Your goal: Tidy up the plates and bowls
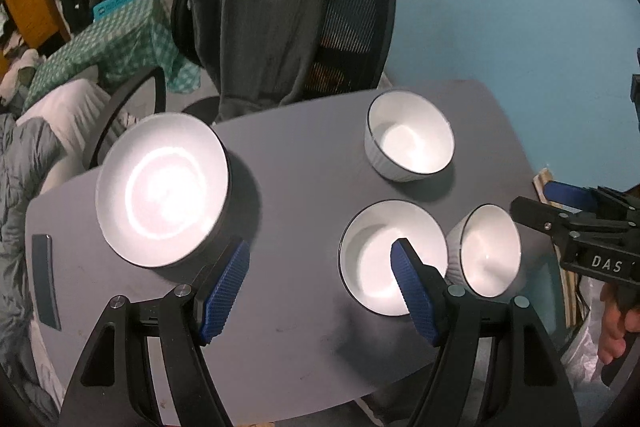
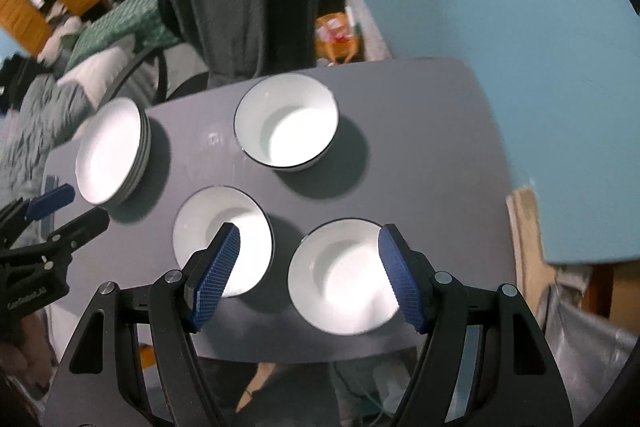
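On the grey table [image 1: 304, 155] stand a stack of white plates [image 1: 160, 187] at the left and three white bowls. These are a far bowl [image 1: 410, 139], a middle bowl [image 1: 372, 247] and a right bowl [image 1: 490, 251]. My left gripper [image 1: 320, 287] hangs open above the table, between the plate stack and the middle bowl, with nothing in it. My right gripper [image 2: 308, 275] is open above the right bowl [image 2: 344, 279]. Its left finger overlaps the middle bowl [image 2: 252, 227] in the picture. The far bowl [image 2: 286, 127] and the plates [image 2: 112, 151] lie beyond.
An office chair [image 1: 352, 27] draped with a dark garment stands behind the table, against a blue wall. A dark flat object [image 1: 46, 279] lies near the table's left edge. A plastic bag [image 2: 580, 327] sits to the right, off the table. Each gripper shows at the edge of the other's view.
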`<state>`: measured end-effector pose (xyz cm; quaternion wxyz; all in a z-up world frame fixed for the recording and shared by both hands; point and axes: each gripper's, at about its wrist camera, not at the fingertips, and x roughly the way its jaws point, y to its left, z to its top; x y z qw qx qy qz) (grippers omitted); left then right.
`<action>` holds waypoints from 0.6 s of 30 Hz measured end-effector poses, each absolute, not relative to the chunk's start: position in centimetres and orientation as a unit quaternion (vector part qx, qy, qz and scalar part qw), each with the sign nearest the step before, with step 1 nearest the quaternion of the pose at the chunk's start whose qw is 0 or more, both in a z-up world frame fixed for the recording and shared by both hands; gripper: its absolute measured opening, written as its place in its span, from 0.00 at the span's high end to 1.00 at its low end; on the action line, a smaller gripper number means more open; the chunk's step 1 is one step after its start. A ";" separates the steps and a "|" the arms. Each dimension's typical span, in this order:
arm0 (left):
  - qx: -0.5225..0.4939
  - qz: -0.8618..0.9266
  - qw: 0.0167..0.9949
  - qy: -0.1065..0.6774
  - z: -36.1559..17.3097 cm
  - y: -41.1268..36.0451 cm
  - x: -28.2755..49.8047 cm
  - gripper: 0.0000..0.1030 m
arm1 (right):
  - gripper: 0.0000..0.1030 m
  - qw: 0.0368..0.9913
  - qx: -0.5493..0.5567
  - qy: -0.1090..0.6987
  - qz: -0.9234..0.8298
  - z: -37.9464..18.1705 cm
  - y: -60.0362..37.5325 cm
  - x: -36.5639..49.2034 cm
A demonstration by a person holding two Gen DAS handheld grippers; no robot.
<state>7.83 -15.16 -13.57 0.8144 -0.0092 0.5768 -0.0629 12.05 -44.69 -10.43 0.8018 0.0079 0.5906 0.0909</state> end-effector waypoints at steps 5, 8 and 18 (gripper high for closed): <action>-0.006 -0.049 0.804 0.593 -15.7 -15.6 8.3 0.28 | 0.31 0.788 -0.009 0.604 0.122 -13.1 -43.9 13.4; -0.004 -0.043 0.798 0.601 -17.0 -15.9 8.4 0.28 | 0.31 0.779 -0.015 0.611 0.140 -14.3 -43.4 14.0; -0.008 -0.036 0.772 0.634 -20.3 -16.6 8.3 0.28 | 0.31 0.754 -0.027 0.630 0.186 -17.0 -42.1 15.0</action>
